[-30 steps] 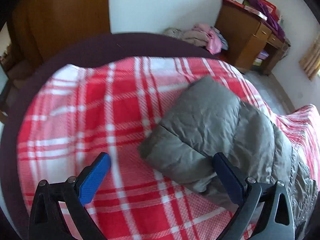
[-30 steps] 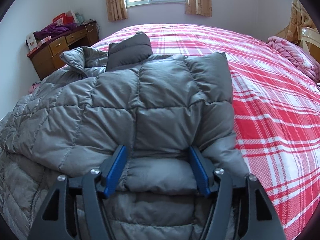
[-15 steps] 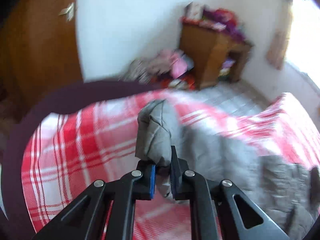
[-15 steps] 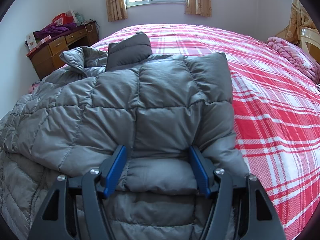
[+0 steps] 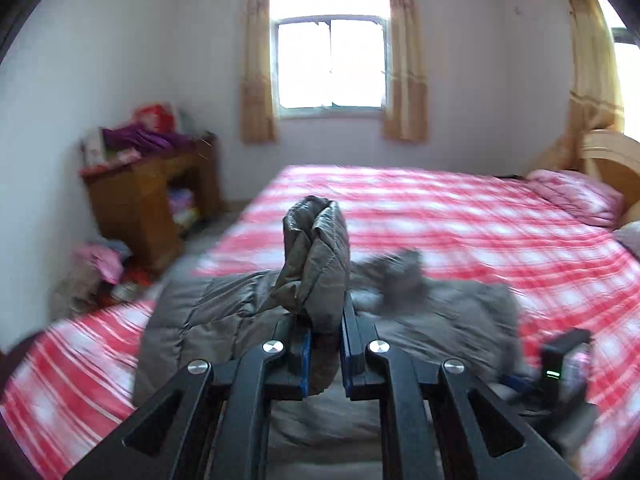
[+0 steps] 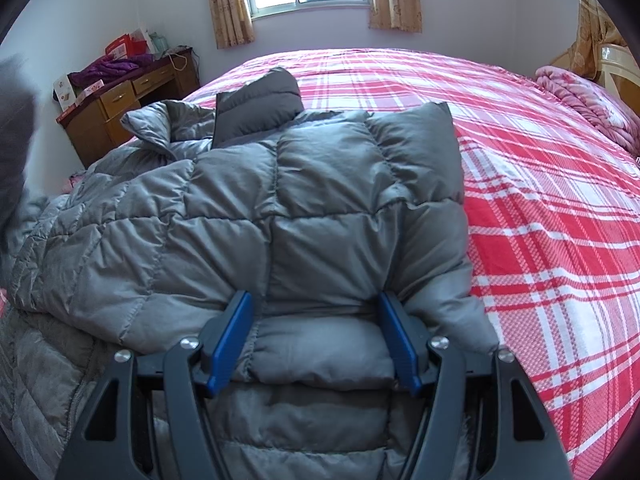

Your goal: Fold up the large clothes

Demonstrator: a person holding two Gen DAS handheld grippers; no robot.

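A grey quilted puffer jacket (image 6: 280, 208) lies on the red plaid bed (image 6: 540, 200), one sleeve folded across its body. My left gripper (image 5: 324, 344) is shut on the end of the other grey sleeve (image 5: 316, 256) and holds it up above the jacket body (image 5: 224, 320). The lifted sleeve shows blurred at the left edge of the right wrist view (image 6: 14, 120). My right gripper (image 6: 316, 336) is open, its blue pads (image 6: 232, 336) resting on either side of the folded sleeve's puffy lower section. It also shows at the right of the left wrist view (image 5: 560, 372).
A wooden desk (image 6: 120, 100) with boxes and purple cloth stands left of the bed. Clothes lie piled on the floor (image 5: 96, 268) beside it. A pink blanket (image 6: 588, 100) lies near the headboard at the right. A curtained window (image 5: 330, 64) is on the far wall.
My left gripper closed on the sleeve end, lifted it and swung it round towards the jacket body and the window. My right gripper has not moved.
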